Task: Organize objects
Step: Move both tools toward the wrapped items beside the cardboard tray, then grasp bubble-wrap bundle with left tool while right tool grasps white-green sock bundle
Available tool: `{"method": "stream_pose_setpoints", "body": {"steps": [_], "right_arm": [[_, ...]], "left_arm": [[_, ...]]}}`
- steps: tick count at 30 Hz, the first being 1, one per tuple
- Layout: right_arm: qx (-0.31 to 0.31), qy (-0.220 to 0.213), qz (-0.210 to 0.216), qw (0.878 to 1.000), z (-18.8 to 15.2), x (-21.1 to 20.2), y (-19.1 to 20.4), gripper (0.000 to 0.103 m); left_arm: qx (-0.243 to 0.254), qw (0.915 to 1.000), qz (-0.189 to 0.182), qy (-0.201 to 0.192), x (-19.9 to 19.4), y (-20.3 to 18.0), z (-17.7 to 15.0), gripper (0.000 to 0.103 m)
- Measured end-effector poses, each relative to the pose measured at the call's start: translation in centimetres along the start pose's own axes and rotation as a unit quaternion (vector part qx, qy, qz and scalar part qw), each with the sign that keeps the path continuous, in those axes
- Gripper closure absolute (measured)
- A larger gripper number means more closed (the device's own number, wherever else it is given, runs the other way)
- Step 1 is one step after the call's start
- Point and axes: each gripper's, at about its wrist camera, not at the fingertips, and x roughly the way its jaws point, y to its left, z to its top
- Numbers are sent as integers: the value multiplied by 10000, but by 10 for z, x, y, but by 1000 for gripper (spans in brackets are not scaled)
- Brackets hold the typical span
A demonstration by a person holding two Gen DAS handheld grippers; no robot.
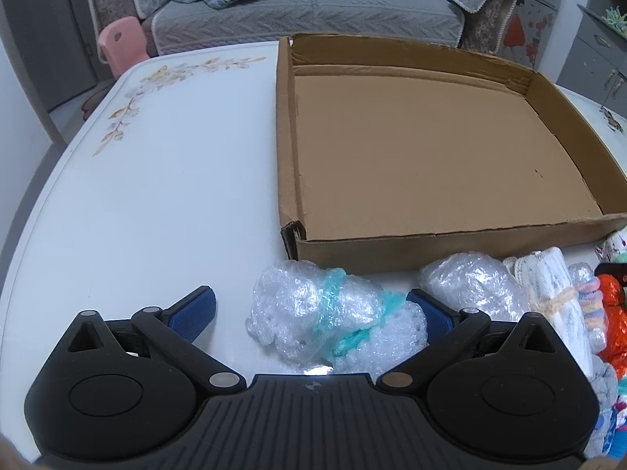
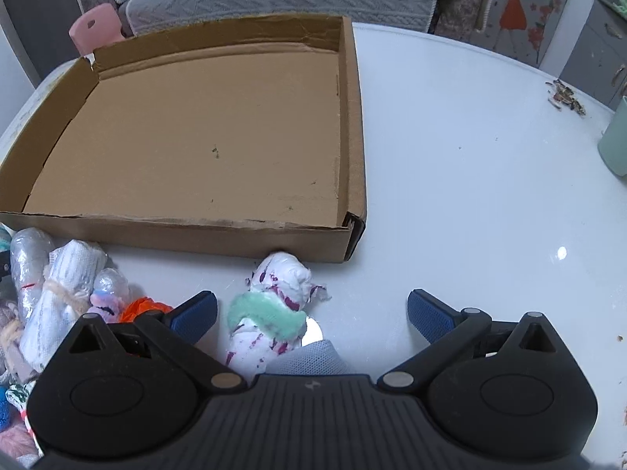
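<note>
A shallow, empty cardboard box [image 1: 392, 243] [image 2: 176, 235] lies on the white table. In the left wrist view a bubble-wrap bundle tied with teal yarn [image 1: 333, 317] rests between the fingers of my open left gripper [image 1: 313, 307], untouched by the left pad and close against the right one. In the right wrist view a white, purple-flecked cloth roll with a mint band [image 2: 270, 309] lies between the wide-apart fingers of my right gripper [image 2: 313, 307], nearer the left finger, its far end against the box wall.
More wrapped bundles and yarn rolls [image 1: 548, 297] [image 2: 58, 293] are heaped in front of the box. A pale green cup [image 2: 615, 145] stands at the table's right edge. A grey sofa [image 1: 313, 8] and pink stool [image 1: 117, 39] lie beyond the table.
</note>
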Motion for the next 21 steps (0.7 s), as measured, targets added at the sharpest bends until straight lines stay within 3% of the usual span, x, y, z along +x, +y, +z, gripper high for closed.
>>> {"method": "stream_pose_setpoints", "body": {"steps": [3, 5, 7, 8, 9, 10, 16, 21], "right_arm": [[-3, -14, -32, 10000, -3, 0, 1, 0], [-76, -44, -30, 10000, -4, -2, 3, 7], [-108, -132, -10, 9999, -4, -8, 6, 36], [-122, -156, 11, 9998, -4, -10, 7, 45], [-144, -172, 27, 9997, -4, -12, 7, 62], [-162, -177, 44, 9997, -4, -13, 8, 68], [-74, -276, 268, 9992, -4, -16, 2, 71], [-15, -590, 525, 9969, 0, -35, -5, 72]], "left_arm": [[58, 10000, -53, -26, -1, 1, -2, 1], [114, 9999, -89, -32, -4, 0, -4, 3], [150, 9998, -109, -50, -6, 0, -6, 6], [187, 9997, -125, -83, -7, 0, -7, 9], [201, 9996, -135, -136, -9, 0, -7, 17], [203, 9995, -142, -181, -12, 0, -7, 26], [479, 9984, -212, -231, -19, -8, -12, 39], [507, 9975, -274, -407, -36, -11, -16, 41]]}}
